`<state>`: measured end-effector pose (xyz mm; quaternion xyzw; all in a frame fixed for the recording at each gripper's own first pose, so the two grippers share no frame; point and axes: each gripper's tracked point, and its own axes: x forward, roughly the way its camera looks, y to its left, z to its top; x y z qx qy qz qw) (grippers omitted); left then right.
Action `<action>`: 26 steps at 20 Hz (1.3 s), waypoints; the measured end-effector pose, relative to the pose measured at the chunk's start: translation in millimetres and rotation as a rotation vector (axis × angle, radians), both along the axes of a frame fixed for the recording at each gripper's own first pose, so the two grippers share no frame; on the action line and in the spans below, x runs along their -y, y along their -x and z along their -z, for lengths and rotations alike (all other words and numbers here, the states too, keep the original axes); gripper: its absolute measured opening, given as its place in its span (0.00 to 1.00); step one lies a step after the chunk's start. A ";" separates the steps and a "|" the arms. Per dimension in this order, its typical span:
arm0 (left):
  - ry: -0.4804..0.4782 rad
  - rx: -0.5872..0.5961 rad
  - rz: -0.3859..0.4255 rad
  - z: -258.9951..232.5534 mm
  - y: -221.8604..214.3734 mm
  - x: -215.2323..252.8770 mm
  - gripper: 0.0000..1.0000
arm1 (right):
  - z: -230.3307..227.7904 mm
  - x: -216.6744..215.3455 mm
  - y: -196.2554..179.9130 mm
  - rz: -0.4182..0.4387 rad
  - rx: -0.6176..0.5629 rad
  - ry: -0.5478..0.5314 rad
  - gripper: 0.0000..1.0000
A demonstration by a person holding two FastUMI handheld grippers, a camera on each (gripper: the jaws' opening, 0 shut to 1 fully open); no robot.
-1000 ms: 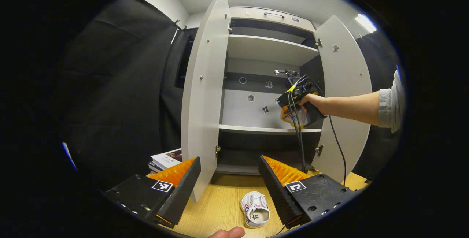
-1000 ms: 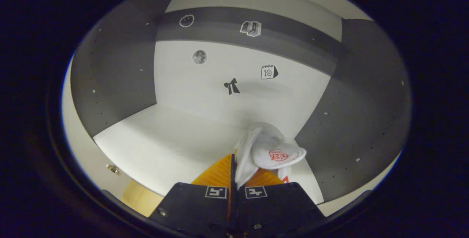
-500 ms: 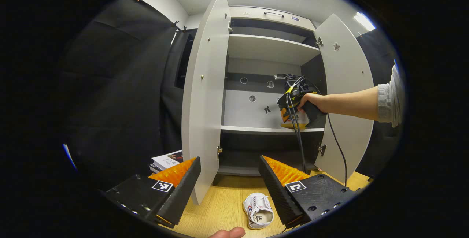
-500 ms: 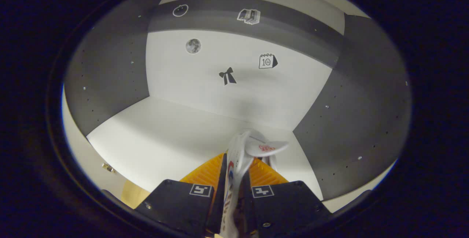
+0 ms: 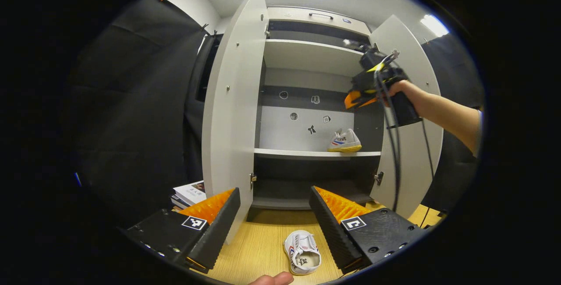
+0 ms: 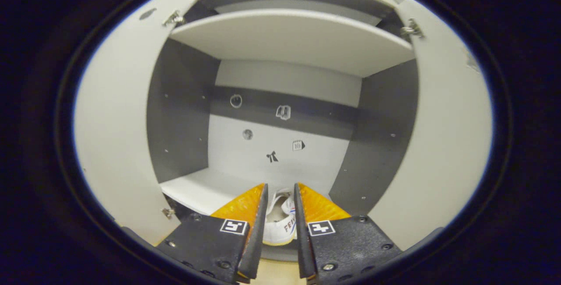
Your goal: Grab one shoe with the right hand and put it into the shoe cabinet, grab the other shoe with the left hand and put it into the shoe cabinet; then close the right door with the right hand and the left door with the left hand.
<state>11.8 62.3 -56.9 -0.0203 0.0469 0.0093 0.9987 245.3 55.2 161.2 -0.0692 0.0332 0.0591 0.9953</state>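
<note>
The right tongs (image 6: 279,197) are spread a little and hold nothing (one shoe (image 5: 345,141) sits on the cabinet (image 5: 307,55) shelf). The left tongs (image 5: 276,208) are spread wide above the other shoe (image 5: 302,252) on the worktop (image 5: 258,250).

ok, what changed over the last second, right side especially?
The right gripper let go of the white low-top shoe, which now sits on the grey cabinet's middle shelf at its right end; the gripper has pulled back out and up, jaws apart. Unchanged: the left gripper open, the other white shoe on the wooden floor, both doors open.
</note>
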 end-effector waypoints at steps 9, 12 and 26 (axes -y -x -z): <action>0.056 0.002 0.055 17.9 9.7 23.8 0.95 | 93.5 12.6 173.1 -0.031 0.239 -0.048 0.82; 0.064 -0.061 0.064 42.5 15.7 29.4 0.95 | 121.3 5.7 211.4 -0.095 0.217 -0.122 0.88; -0.019 -0.384 0.119 191.9 20.1 48.4 0.96 | 203.0 104.9 240.0 0.155 0.058 -0.174 0.99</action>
